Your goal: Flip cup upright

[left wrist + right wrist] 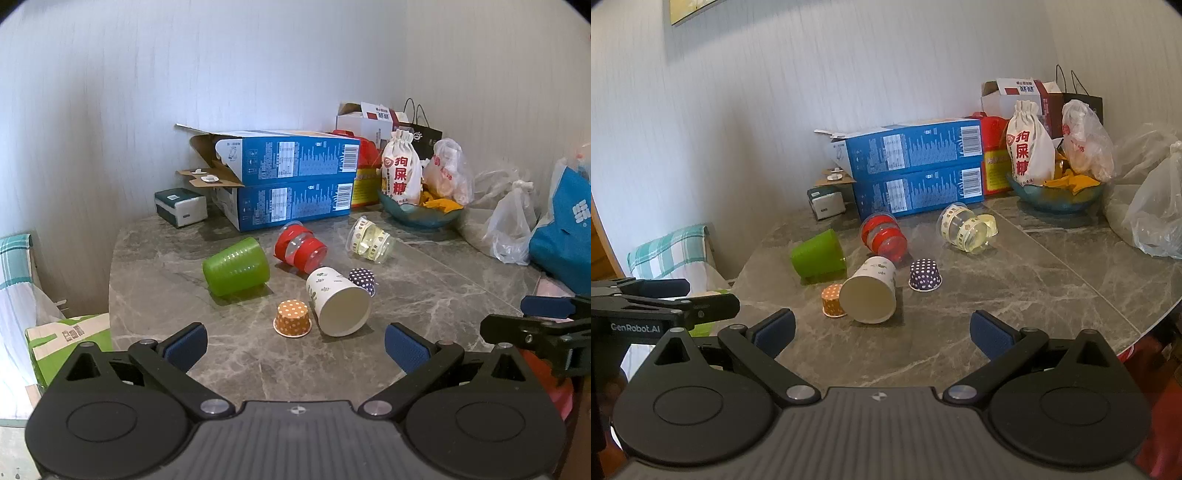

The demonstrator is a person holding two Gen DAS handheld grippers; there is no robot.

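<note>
A: White paper cup (pixel 338 301) lies on its side mid-table (pixel 443 295), mouth toward us, touching the orange dotted cup (pixel 292 318).

B: Green cup (pixel 236 266) and red cup (pixel 300 248) tipped over behind it.

A: Left gripper (pixel 293 345) wide open, empty. Right gripper (pixel 882 330) too, both short of the cups.

pale ribbed wall (pixel 849 74) behind grey marble table (pixel 1015 291), framed picture (pixel 690 9) high at left, teal checked cushion (pixel 668 251) beside the table edge, soft even light.
</note>
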